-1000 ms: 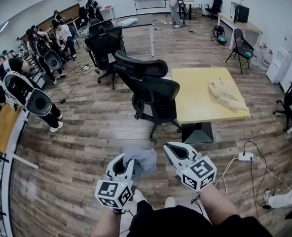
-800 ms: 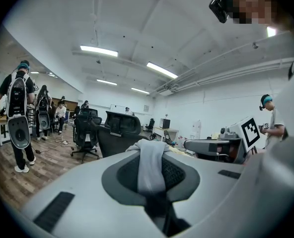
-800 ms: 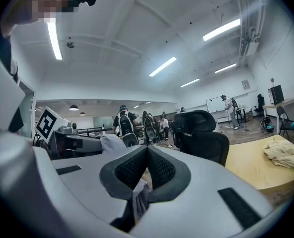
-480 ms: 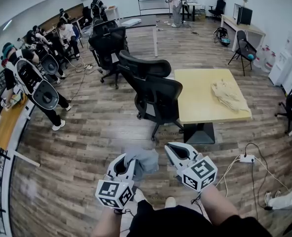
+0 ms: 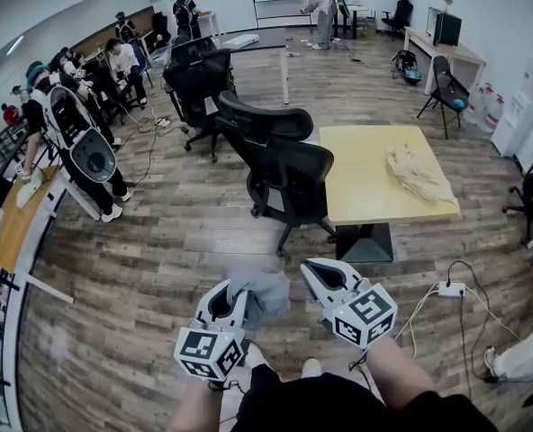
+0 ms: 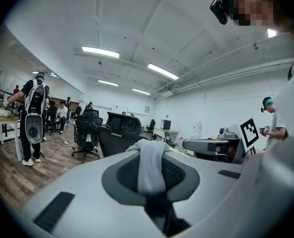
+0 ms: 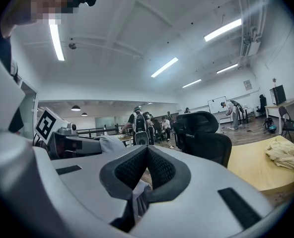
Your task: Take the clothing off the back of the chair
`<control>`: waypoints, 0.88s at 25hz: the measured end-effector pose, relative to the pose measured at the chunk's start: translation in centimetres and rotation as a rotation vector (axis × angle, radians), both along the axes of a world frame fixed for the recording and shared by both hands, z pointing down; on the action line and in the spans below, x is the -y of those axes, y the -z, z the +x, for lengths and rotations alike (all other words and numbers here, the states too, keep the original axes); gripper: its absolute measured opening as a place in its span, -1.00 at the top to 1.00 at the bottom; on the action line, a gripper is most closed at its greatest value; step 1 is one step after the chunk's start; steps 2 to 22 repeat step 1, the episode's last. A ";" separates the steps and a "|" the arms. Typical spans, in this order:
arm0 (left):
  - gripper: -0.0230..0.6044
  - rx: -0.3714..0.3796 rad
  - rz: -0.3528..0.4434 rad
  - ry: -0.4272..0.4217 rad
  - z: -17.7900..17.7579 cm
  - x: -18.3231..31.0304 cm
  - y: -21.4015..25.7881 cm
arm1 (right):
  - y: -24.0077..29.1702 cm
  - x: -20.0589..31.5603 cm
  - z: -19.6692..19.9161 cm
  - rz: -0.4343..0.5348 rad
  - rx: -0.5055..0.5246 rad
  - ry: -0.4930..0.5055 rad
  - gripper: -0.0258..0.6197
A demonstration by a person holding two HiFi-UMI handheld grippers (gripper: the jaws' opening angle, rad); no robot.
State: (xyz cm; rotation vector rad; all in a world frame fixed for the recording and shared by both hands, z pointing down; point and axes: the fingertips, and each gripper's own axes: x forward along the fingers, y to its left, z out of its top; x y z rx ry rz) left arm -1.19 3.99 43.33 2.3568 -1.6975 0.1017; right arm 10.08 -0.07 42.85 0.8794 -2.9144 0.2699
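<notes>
My left gripper [image 5: 233, 288] is shut on a grey piece of clothing [image 5: 259, 292], which bunches up over its tips low in the head view. In the left gripper view the cloth [image 6: 150, 165] runs as a pale band between the closed pads of the left gripper [image 6: 149, 155]. My right gripper [image 5: 311, 269] is just to the right of the cloth, with its jaws together and nothing seen in the head view between them. In its own view the right gripper [image 7: 147, 150] has its pads meeting at the tip. The black office chair [image 5: 289, 180] stands ahead by the table, its back bare.
A yellow table [image 5: 356, 196] to the chair's right carries a beige heap of cloth [image 5: 418, 174]. A second black chair [image 5: 253, 122] stands behind the first. A power strip [image 5: 449, 287] with cables lies on the floor at the right. Several people [image 5: 77, 142] stand at the left.
Both grippers and the grey clothing have kept still. The person with the backpack at the left has walked further into view, and the view has shifted slightly.
</notes>
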 end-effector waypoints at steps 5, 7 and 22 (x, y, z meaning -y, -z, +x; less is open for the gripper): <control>0.74 0.000 0.000 0.001 0.0 0.0 0.1 | 0.1 0.0 0.0 0.001 -0.001 0.002 0.88; 0.74 0.000 0.000 0.001 0.0 0.0 0.1 | 0.1 0.0 0.0 0.001 -0.001 0.002 0.88; 0.74 0.000 0.000 0.001 0.0 0.0 0.1 | 0.1 0.0 0.0 0.001 -0.001 0.002 0.88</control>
